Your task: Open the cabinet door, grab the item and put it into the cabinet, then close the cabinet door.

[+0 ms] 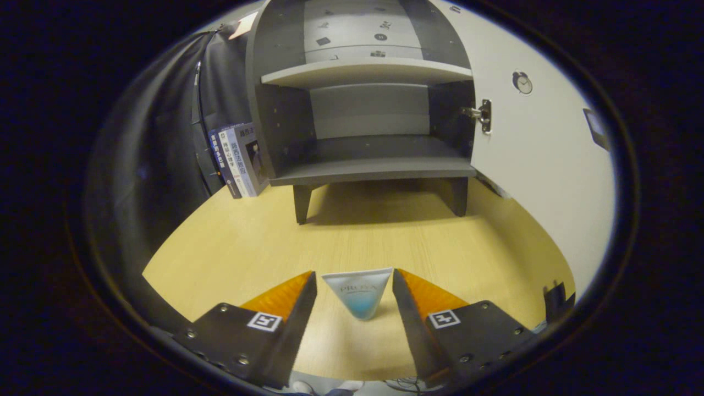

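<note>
So the tongs [355, 286] were hanging low over the wooden table [231, 258], fingers spread apart, with the little tube [357, 291] standing cap-down right between the tips, not squeezed as far as I could see. Straight ahead, well beyond them, the grey cabinet [363, 110] sat with its white door [539, 148] swung open to the right. Some books [239, 159] leaned by its left side.

Grey cabinet [363, 110], dark grey inside, its open door [539, 159] plain white. Pale yellow wood-grain worktop [357, 242]. The tube [358, 291] between the parted claw [355, 286] fingers: white, fading to light blue at its tip. Blue-and-white books [239, 159] beside the cabinet.
</note>
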`<state>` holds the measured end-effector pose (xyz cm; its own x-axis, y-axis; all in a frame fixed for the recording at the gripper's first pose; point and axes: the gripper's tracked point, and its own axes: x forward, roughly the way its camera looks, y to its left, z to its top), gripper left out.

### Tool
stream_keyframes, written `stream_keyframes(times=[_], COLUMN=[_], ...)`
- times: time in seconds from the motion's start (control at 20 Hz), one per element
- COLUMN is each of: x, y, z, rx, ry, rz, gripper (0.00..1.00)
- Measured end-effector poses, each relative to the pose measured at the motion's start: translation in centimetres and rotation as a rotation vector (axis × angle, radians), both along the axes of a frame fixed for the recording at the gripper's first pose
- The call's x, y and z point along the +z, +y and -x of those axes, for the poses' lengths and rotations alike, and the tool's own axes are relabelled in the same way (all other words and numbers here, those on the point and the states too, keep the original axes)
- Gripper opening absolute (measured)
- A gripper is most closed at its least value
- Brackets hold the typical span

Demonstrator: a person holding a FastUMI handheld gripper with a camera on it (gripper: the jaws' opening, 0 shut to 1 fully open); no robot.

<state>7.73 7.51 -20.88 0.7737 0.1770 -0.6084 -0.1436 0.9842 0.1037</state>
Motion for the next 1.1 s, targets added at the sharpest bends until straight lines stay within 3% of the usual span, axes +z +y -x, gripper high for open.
stream_keyframes(times=[0.1, 0.2, 0.55, 0.85, 1.1], x=[-0.4, -0.2, 2.0, 11.2, 21.8], y=[0.1, 0.1, 0.2, 0.9, 1.7], z=[-0.1, -0.2, -0.9, -4.5, -9.6], rx=[0.006, -0.002, 0.031, 0.042, 0.054], ry=[0.004, -0.006, -0.032, -0.123, -0.266], rz=[0.005, -0.001, 0.007, -0.016, -0.031], gripper=[0.61, 0.55, 0.54, 0.54, 0.54])
